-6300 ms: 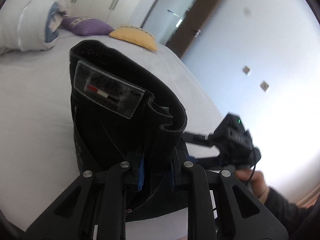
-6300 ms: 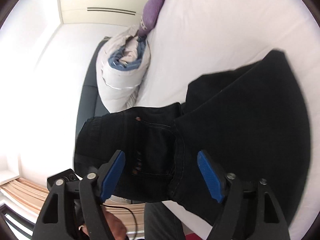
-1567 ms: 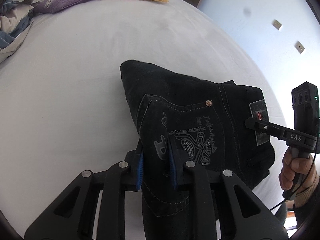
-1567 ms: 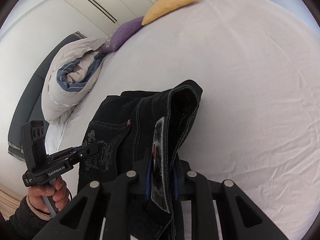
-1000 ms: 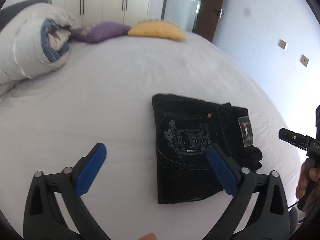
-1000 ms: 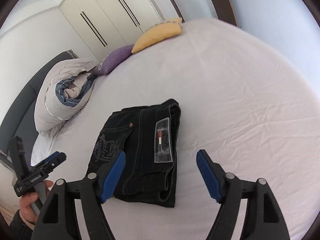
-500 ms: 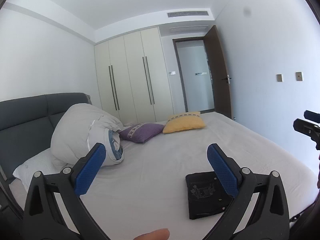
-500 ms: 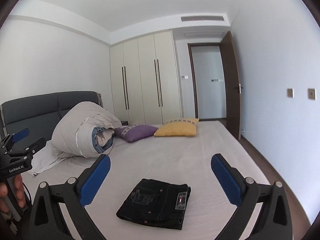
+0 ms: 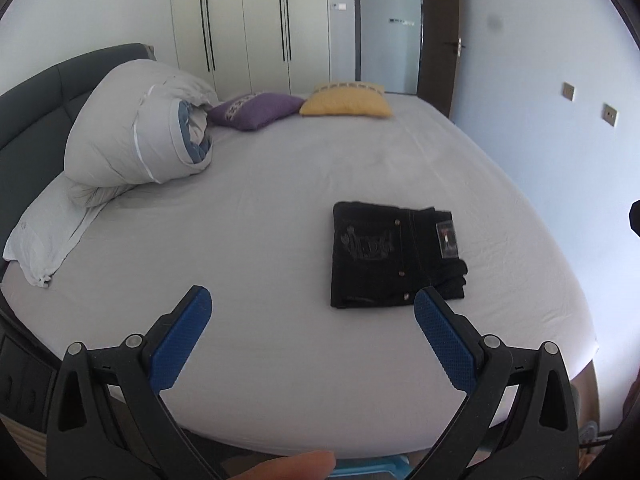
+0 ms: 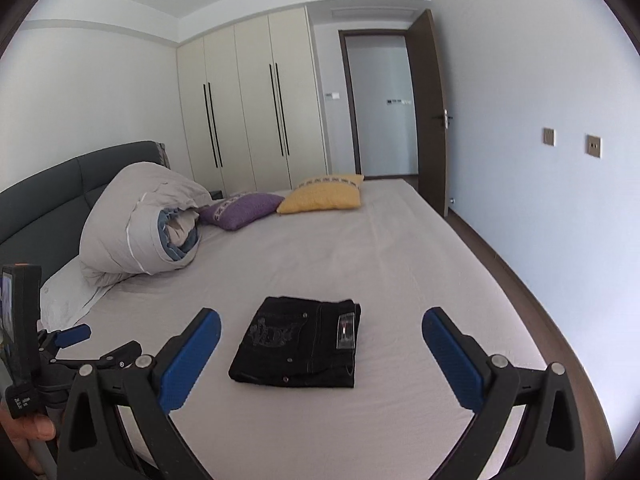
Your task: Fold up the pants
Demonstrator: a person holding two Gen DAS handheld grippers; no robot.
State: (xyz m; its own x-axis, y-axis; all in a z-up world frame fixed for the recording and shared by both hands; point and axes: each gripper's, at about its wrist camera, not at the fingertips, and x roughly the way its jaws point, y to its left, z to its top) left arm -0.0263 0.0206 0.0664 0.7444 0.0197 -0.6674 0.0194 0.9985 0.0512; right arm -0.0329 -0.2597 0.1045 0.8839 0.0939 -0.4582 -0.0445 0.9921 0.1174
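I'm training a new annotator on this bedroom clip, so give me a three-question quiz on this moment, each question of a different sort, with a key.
1. True or false: the black pants lie folded on the bed, held by neither hand-held gripper.
2. Which cushion lies nearer the open door? A) purple cushion B) yellow cushion
3. Fill in: the rolled duvet rests against the bed's dark ____.

Key
1. True: the left hand-held gripper and the right hand-held gripper both hang open, clear of the pants.
2. B
3. headboard
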